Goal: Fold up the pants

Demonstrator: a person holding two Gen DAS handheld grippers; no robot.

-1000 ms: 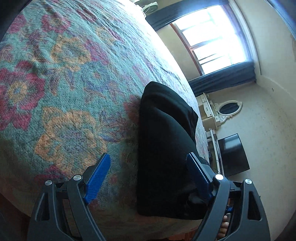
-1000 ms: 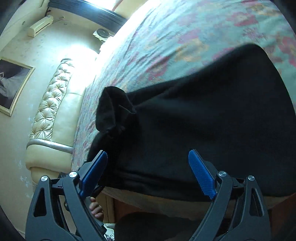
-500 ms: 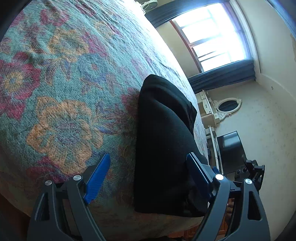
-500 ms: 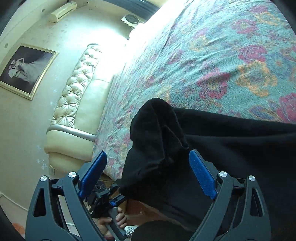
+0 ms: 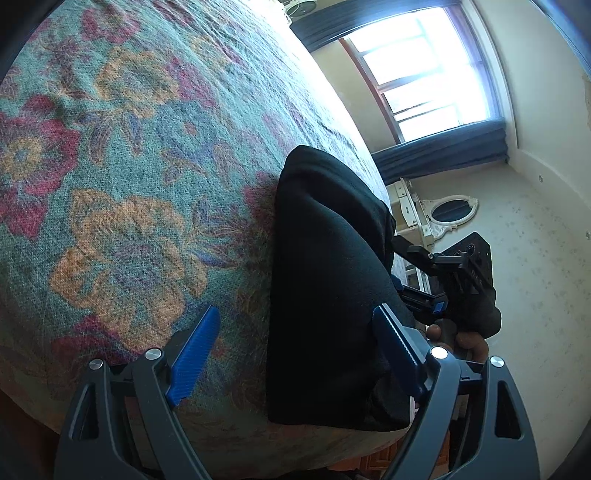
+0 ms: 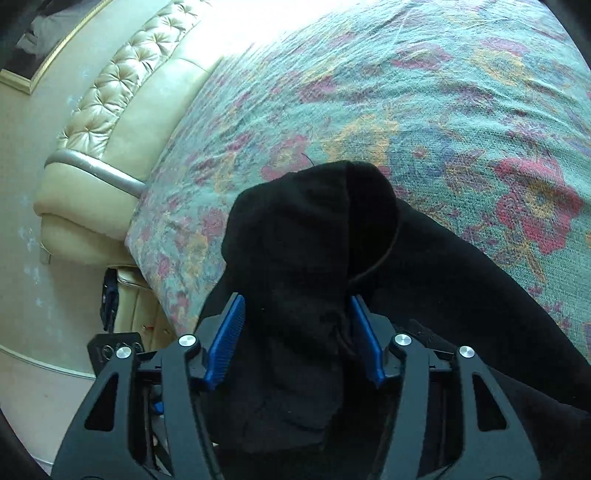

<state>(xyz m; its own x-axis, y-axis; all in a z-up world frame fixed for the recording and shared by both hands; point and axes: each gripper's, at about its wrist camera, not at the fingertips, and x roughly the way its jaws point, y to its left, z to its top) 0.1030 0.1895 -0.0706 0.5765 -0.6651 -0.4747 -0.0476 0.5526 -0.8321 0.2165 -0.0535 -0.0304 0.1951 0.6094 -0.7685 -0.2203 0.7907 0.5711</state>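
Bedroom in a home: big bed w/ floral bedspread [image 5: 122,177] in teal, red & orange, cream tufted leather headboard [image 6: 122,85] w/ gilt-framed picture [image 6: 33,48] on wall above. Window [image 5: 432,70] w/ dark blue curtains [image 5: 439,155], white dresser [image 5: 410,210] w/ ornate oval mirror [image 5: 452,214], small fan [image 5: 299,5] beyond the bed's far end

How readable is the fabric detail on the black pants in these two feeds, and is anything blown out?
Left wrist: window blown out white; black pants a near-featureless dark mass.
Right wrist: glare washes out the bedspread by the headboard; pants show only faint folds between the right hand-held gripper pads.
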